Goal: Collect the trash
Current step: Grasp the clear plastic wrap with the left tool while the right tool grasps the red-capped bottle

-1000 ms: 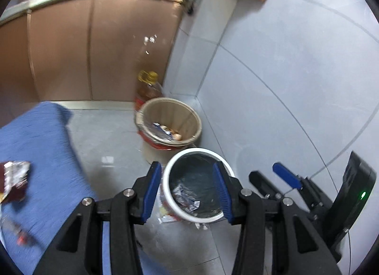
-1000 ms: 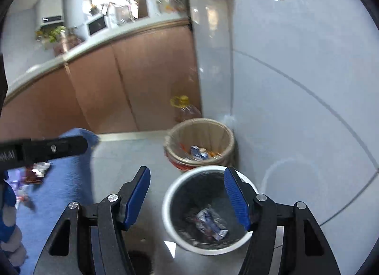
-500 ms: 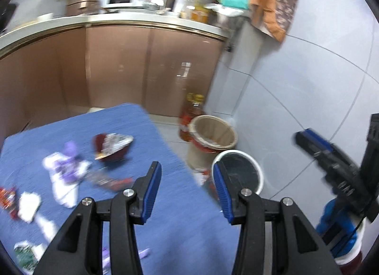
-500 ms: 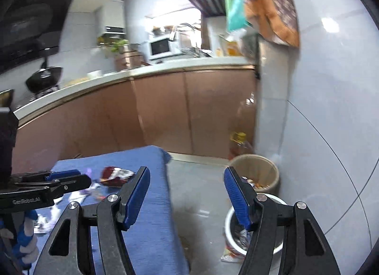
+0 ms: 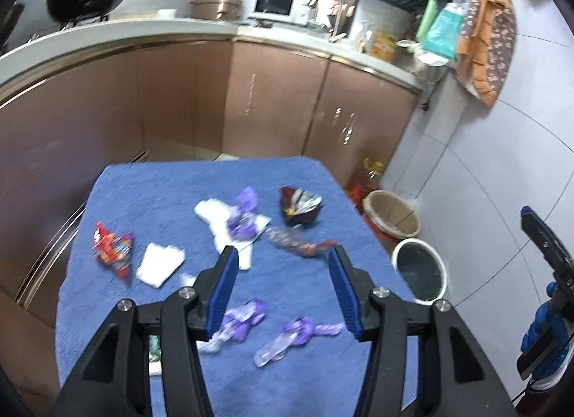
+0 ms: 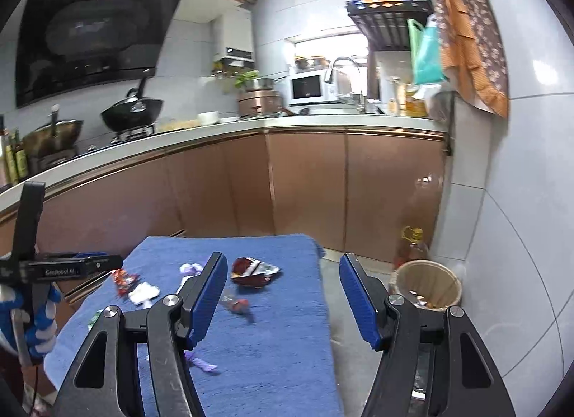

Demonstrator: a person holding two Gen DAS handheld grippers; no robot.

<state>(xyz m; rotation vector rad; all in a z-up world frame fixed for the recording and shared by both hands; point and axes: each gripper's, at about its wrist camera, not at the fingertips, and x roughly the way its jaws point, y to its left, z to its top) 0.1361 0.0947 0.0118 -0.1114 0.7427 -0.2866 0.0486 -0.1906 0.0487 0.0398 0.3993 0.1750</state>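
I see a black wok (image 6: 132, 112) on the hob at the worktop's left end, a white microwave (image 6: 305, 88) further along by the tap (image 6: 342, 74) — and an oil bottle (image 6: 412, 243) on the floor in the corner below.

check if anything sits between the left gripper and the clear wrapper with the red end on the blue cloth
Nothing visible does. The left gripper, jaws open and empty after just widening, hangs above the blue cloth, and the clear wrapper with the red end lies in the open just beyond its fingertips. The purple wrappers and white tissue lie off to the left.
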